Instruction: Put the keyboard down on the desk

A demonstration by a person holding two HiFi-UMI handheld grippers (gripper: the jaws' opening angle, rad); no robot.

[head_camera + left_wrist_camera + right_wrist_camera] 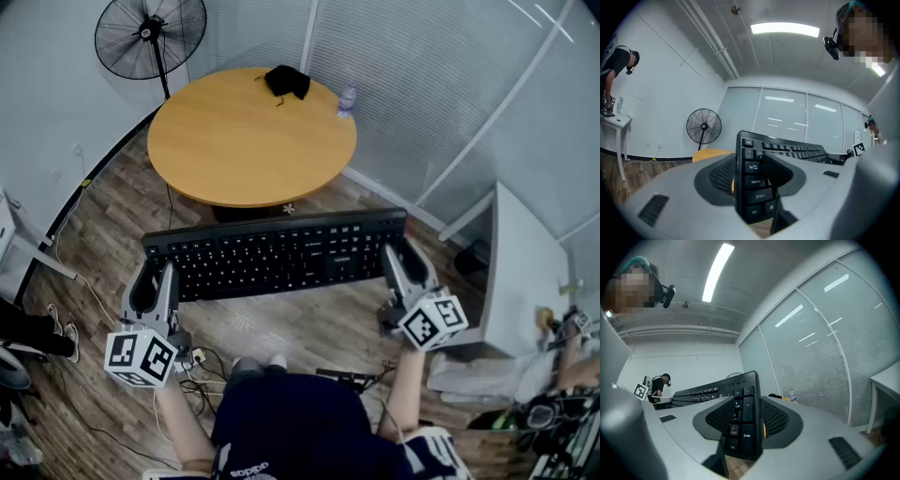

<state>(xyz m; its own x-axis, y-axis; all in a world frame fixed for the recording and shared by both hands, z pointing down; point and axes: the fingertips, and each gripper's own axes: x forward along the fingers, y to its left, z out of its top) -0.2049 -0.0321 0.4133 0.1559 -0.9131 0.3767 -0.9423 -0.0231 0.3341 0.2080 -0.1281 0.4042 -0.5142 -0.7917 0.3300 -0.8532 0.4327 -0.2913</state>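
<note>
Wooden floor [300,323], not desk, lies under the keyboard [281,253], held mid frame with its long axis left to right, one end clamped in the wide-set fingers [170,286] of the left gripper [155,281], the other in the right gripper [403,262], round desk [251,141] beyond at upper centre

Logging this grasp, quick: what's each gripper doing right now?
Left gripper: closed on the keyboard, at its left end.
Right gripper: closed on the keyboard, at its right end.
</note>
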